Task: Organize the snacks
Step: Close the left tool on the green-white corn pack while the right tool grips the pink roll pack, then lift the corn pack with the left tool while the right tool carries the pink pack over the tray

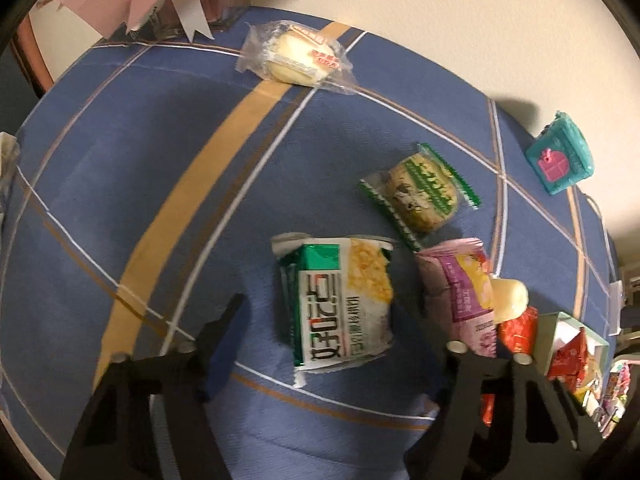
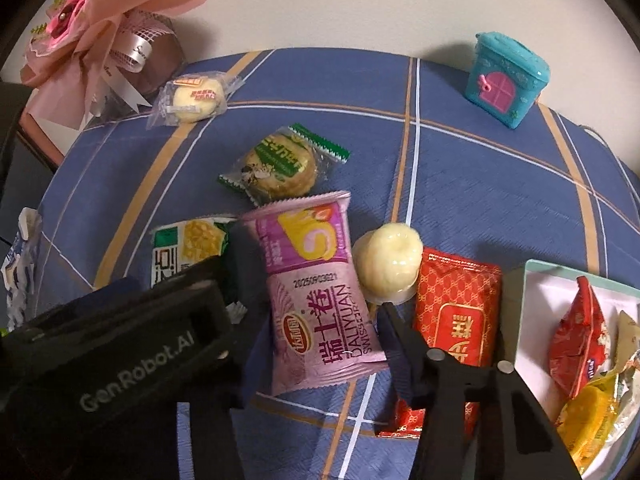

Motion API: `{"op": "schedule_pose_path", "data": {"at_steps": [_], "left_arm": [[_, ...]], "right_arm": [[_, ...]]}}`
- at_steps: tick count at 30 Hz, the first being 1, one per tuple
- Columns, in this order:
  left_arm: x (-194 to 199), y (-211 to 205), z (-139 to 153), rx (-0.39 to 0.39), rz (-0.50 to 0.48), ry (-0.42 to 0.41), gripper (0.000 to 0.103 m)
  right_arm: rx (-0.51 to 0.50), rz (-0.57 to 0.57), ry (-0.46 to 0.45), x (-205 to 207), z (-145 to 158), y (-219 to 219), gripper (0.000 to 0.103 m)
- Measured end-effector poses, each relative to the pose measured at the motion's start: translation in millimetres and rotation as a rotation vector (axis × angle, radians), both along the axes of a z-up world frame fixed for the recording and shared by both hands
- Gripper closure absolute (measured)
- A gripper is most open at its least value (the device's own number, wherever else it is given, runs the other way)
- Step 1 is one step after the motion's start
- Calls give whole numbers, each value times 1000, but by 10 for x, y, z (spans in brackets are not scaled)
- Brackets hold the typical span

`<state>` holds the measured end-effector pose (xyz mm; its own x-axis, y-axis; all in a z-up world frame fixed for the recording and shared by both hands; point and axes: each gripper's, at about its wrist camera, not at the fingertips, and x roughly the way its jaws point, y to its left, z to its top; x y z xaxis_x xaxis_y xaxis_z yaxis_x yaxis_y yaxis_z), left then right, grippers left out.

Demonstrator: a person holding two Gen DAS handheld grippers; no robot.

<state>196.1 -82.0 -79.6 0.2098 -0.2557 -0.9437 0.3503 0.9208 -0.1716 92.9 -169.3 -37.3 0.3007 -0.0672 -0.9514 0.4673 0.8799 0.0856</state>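
A white box with a mint rim (image 2: 532,280) sits at the near right, holding red and yellow wrapped snacks (image 2: 580,320). The right gripper (image 2: 320,312) points steeply down, fingers straddling the purple Swiss roll pack (image 2: 316,288); I cannot tell whether they press it. The left gripper (image 1: 316,304) likewise straddles the green-and-white snack pack (image 1: 340,304), contact unclear. Both packs lie flat on the blue checked cloth (image 1: 160,200), long axes running away from the cameras. Farther back stands a teal house-shaped box (image 2: 504,80).

Both wrist cameras look steeply down, close over the blue checked cloth (image 1: 160,184), sharing the purple roll packet (image 2: 316,292)
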Motion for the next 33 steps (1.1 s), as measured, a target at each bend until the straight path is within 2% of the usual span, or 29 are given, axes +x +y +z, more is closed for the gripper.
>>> {"op": "schedule_pose_path", "data": {"at_steps": [2,3,7,17,33], "left_arm": [[-5,-10,20,-3,-8,-10,43],[-7,-17,32,-12,-10,-11,51],[-6,-32,55,-8,-8,-18,55],[-65,85,271,-21,16,-36,56],[-464,110,856,-75,-1,-98,56]], "right_arm": [[8,-3,-7,-4,0,-5,54],[10,-3,-9,-5,3,-6,55],[31,-7,-13,-23,9,-23,60],[72,-18,-27,-89,110,-89,63],[69,-69,-52,-447,626,-196,63]]}}
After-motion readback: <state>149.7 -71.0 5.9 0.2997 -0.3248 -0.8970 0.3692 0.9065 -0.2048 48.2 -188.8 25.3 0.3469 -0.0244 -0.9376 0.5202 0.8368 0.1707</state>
